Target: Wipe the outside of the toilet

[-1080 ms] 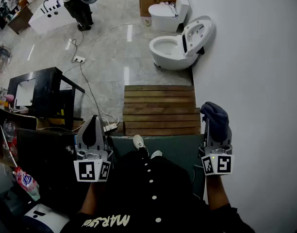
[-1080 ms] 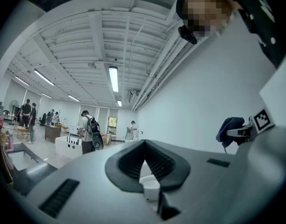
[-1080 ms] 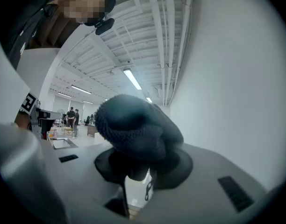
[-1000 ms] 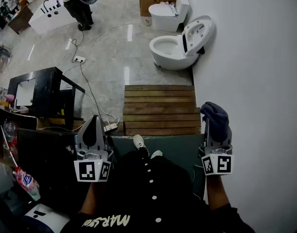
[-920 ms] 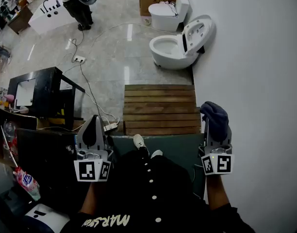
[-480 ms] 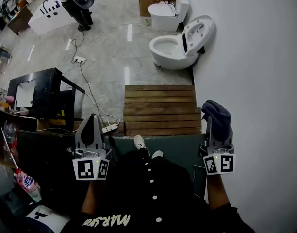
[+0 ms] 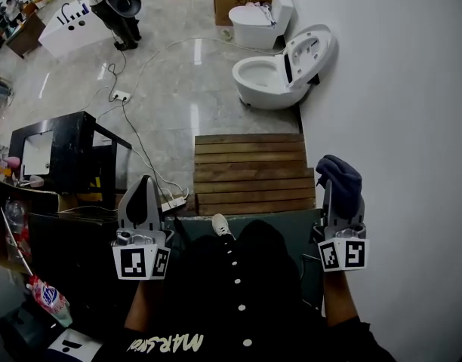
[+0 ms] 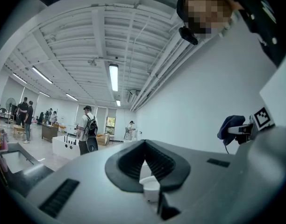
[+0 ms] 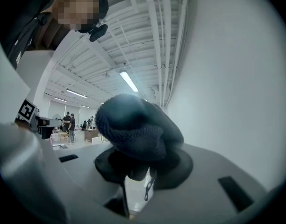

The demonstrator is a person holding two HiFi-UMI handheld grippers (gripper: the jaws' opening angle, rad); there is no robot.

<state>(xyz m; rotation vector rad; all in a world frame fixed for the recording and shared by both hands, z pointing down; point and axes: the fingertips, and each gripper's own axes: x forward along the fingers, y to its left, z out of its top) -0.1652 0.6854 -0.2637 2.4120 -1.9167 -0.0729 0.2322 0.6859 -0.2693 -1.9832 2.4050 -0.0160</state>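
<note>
Left gripper (image 7: 145,188): lower left of the head view, jaws pressed together, nothing between them.

Right gripper (image 7: 339,202): lower right, jaws clamped on a dark blue knitted cloth (image 7: 339,178) that bunches over the tips, close to the white wall (image 7: 412,127).

Toilet (image 7: 270,78): white, lid raised, upper centre, against the wall, well apart from both grippers.

Slatted wooden platform (image 7: 250,173) lies between the toilet and the grippers.

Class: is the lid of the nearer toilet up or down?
Up. The lid leans back toward the wall, leaving the toilet bowl open to view.
</note>
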